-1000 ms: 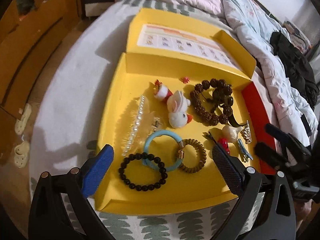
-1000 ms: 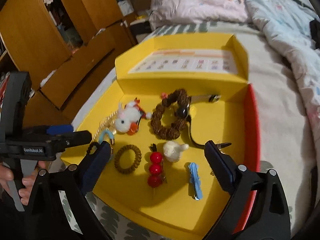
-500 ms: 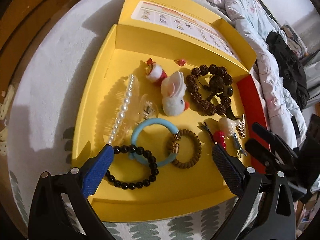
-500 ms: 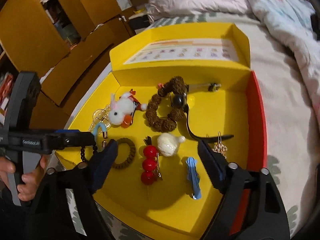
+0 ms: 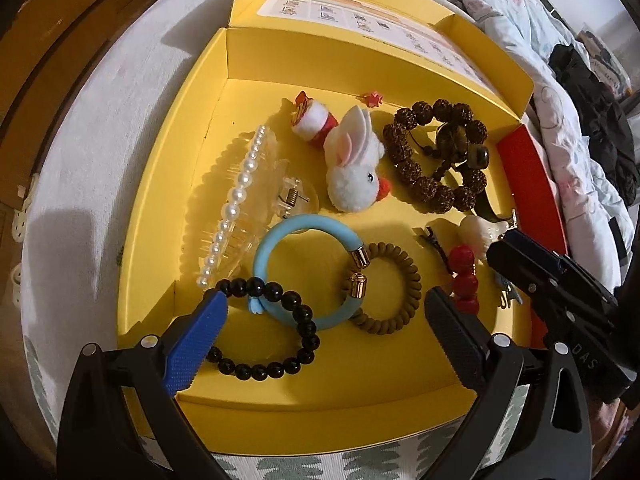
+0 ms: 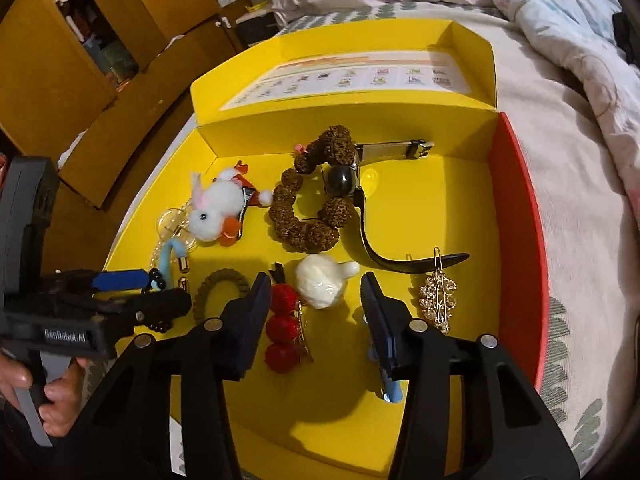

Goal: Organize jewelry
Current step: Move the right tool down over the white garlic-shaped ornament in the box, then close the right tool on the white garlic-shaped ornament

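A yellow box (image 5: 320, 412) (image 6: 460, 200) on the bed holds the jewelry. In the left wrist view my left gripper (image 5: 324, 328) is open and empty over a black bead bracelet (image 5: 280, 336), a blue bangle (image 5: 308, 268) and a brown coil hair tie (image 5: 390, 290). A pearl comb (image 5: 236, 204), a white bunny clip (image 5: 356, 176) and a brown bead bracelet (image 5: 432, 156) lie farther in. My right gripper (image 6: 316, 304) is partly open, empty, its fingers either side of a red ball clip (image 6: 284, 328) and a white ornament (image 6: 322, 284).
A gold hairpin (image 6: 438, 296), a black watch strap (image 6: 384, 252) and a blue clip (image 6: 392, 388) lie at the box's right. The box's red side wall (image 6: 524, 216) stands at the right. A rumpled duvet (image 6: 568, 20) and wooden cabinets (image 6: 60, 60) surround the bed.
Both grippers have moved forward and lower into the box. The right gripper's fingers have narrowed around the red ball clip and white ornament. The left stays wide open.
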### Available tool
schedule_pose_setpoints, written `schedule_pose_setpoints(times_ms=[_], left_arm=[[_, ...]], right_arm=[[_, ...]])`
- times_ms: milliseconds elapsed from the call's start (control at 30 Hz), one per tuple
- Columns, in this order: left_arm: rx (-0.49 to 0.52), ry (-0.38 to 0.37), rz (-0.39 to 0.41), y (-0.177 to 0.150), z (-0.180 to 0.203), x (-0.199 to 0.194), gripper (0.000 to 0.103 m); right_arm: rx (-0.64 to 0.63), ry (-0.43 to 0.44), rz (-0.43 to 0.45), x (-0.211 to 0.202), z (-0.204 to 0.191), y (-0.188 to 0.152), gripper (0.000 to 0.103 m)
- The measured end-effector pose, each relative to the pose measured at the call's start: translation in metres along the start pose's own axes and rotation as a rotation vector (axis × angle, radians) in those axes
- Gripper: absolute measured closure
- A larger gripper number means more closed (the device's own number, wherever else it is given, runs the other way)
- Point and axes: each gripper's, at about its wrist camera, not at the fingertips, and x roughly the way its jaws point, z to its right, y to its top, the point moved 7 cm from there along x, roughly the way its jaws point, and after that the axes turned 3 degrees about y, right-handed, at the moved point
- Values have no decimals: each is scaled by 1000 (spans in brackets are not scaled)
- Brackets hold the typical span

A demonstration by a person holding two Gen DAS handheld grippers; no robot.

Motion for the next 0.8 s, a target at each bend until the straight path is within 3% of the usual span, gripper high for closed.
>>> schedule_pose_setpoints(times_ms=[300,600,800], left_arm=[[11,67,10,0,2,4,6],[9,74,4,-1,2,3,6],[-9,65,2,-6,-5,-3,14]], right_arm=[[68,-21,-39,17,3,3,55],[55,-64,-55,26,-5,4,55],[79,-63,-56,25,-3,5,55]])
